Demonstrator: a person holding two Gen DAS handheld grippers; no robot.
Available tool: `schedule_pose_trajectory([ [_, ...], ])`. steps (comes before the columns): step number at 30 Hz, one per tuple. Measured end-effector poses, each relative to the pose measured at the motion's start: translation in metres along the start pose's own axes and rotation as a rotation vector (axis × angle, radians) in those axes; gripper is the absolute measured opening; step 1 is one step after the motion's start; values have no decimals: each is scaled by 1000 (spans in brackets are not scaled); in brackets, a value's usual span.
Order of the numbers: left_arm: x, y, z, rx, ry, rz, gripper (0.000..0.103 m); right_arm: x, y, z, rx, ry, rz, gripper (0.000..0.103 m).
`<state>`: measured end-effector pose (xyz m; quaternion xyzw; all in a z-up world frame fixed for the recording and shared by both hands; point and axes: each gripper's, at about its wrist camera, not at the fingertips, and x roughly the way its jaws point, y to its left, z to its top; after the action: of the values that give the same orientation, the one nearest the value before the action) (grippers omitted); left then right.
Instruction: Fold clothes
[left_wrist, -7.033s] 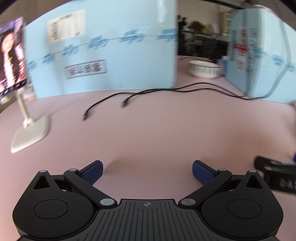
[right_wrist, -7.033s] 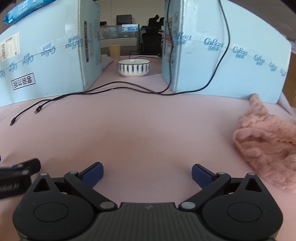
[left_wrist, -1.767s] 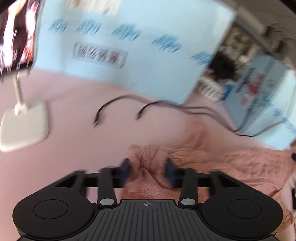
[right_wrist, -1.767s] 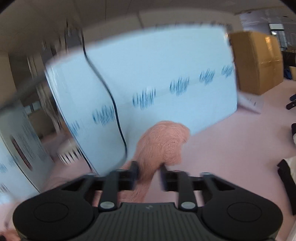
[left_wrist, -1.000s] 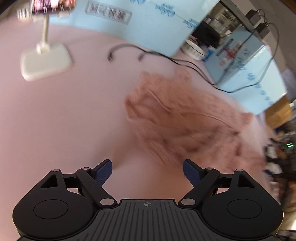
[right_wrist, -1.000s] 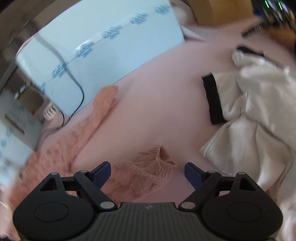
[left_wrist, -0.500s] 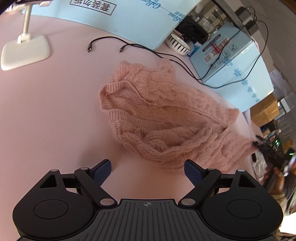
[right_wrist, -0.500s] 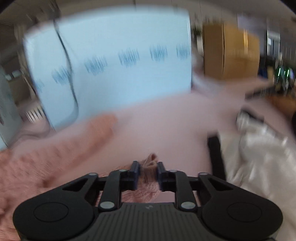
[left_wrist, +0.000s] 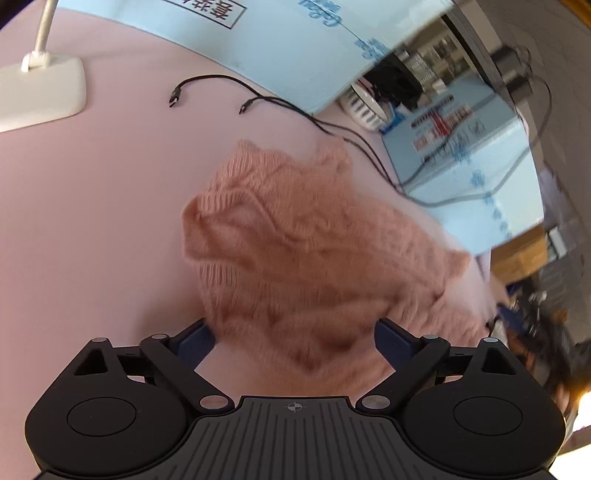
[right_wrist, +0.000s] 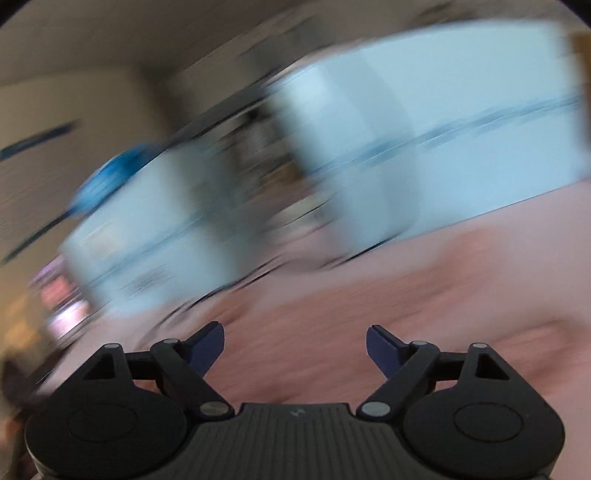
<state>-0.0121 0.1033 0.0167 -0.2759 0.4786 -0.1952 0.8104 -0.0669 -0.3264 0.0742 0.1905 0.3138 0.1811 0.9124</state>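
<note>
A pink cable-knit sweater (left_wrist: 314, 251) lies bunched on the pink table (left_wrist: 92, 203) in the left wrist view. My left gripper (left_wrist: 293, 341) hovers at its near edge. Its jaws are opening wide, and the sweater's edge reaches in between the blue pads (left_wrist: 195, 338) without being pinched. The right wrist view is smeared by fast motion. My right gripper (right_wrist: 295, 345) has its jaws opening, with nothing gripped between them. Beneath it is a blurred salmon patch (right_wrist: 424, 295), probably the sweater.
Two light blue boxes (left_wrist: 280, 48) (left_wrist: 461, 158) stand at the back of the table. Black cables (left_wrist: 258, 99) run out in front of them. A white stand base (left_wrist: 40, 92) sits far left, and a striped bowl (left_wrist: 364, 107) between the boxes.
My left gripper has closed in on the sweater and spread a little wider. My right gripper has let go of the knit fold it pinched and swung off to the left.
</note>
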Motion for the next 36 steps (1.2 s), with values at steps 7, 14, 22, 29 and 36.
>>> schedule_pose_trajectory([
  [7,27,0,23,-75,-46,-42,97,101,51,-13,-56,226,-26,45],
  [14,34,18,39,-224,-55,-117,97,92,73,-18,-138,135,-56,14],
  [22,-21,12,11,-152,-176,34,97,47,98,-29,-350,-3,325,13],
  [29,-57,26,-6,-155,-213,105,98,37,118,-75,-531,286,756,22],
  [36,-59,35,-18,-169,-141,106,98,23,98,-80,-511,368,771,69],
])
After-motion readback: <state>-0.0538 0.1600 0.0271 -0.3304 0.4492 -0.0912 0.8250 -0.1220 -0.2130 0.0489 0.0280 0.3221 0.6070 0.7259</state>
